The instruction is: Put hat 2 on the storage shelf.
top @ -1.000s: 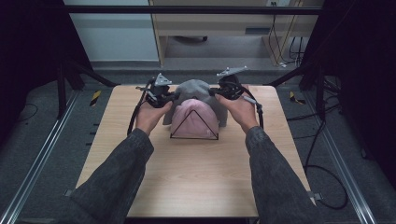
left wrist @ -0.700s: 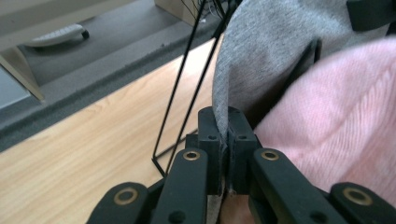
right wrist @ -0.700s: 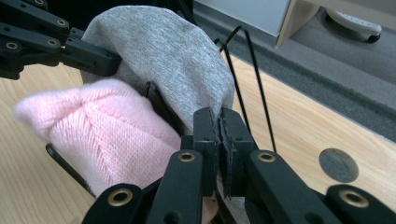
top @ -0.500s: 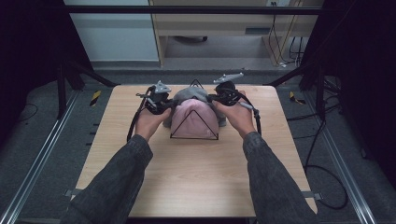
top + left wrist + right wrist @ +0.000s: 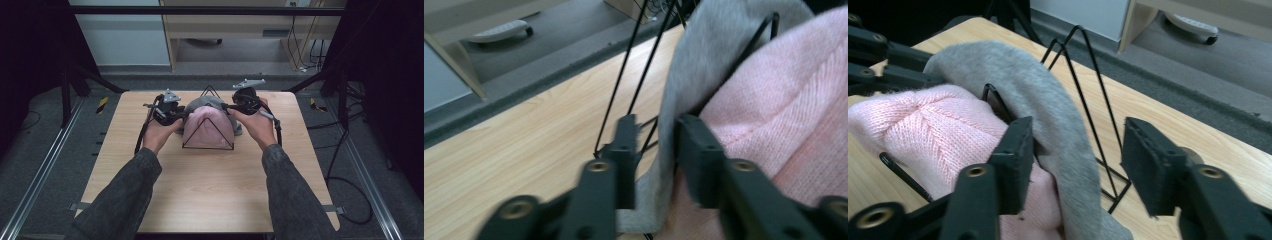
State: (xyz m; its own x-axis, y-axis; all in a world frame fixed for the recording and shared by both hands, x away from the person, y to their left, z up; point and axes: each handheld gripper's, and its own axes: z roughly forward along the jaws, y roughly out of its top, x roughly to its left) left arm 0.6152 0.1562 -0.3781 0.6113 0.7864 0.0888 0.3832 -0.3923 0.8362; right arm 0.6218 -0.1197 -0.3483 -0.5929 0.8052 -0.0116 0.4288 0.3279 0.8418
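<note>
Black wire rack (image 5: 207, 131) stands on the wooden table (image 5: 210, 190), toward its far edge, about mid-width. Two knit hats hang over the rack's triangular loops: pink hat (image 5: 207, 127) on the near loop, grey hat (image 5: 202, 103) on the loop right behind it, touching the pink one. A further bare loop of the rack pokes up behind the grey hat.

Left gripper (image 5: 172, 114) sits at the rack's left side, right gripper (image 5: 235, 106) at its right side, both level w/ the hats; a hand wraps each one, forearms in dark sleeves coming up from the near edge.

Left gripper view: jaws of left gripper (image 5: 655, 137) have just been opening and stand apart. Edge of the grey hat (image 5: 704, 60) runs down between them; pads don't seem to press it, tho the view is blurred. Pink hat (image 5: 784, 110) lies just beside the right-hand jaw, rack wires (image 5: 624, 85) just past the other one.

Right gripper view: jaws of right gripper (image 5: 1078, 155) have also just been opening, now clearly wide. Grey hat (image 5: 1048, 100) brim sits between them, next to the left-hand jaw, clear gap to the other pad, so released, not pinched. Pink hat (image 5: 933, 130) is on the far side of that left-hand jaw. Rack loops (image 5: 1093, 85) rise behind the grey hat.
</note>
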